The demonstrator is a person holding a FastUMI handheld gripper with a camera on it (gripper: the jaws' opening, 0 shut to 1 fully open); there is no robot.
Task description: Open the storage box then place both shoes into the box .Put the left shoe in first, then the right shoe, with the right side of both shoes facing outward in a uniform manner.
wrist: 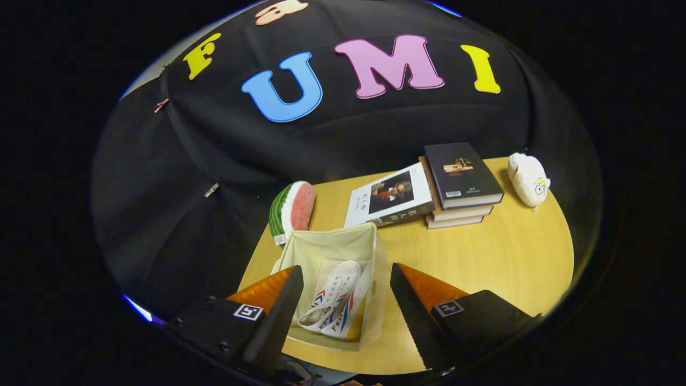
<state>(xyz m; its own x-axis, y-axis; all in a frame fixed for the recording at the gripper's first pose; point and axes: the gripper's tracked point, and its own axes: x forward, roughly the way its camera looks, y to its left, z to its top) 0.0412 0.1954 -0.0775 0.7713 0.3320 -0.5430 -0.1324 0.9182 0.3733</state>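
The hand-held gripper [343, 300] hangs spread and empty above the open fabric storage box [327, 241]. Inside lie 2 light, soft canvas shoes [335, 303]; from 12 o'clock, the firmer heel or sole edge looks the best hold.

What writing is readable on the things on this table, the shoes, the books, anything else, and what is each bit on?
"Fei", the rest cut off: side of the shoes in the storage box.
White book: cover characters too small to read.
Black book: gold print too blurred.
Watermelon slice: tag too small.
The open gripper hangs over the box, shoes between its fingers.
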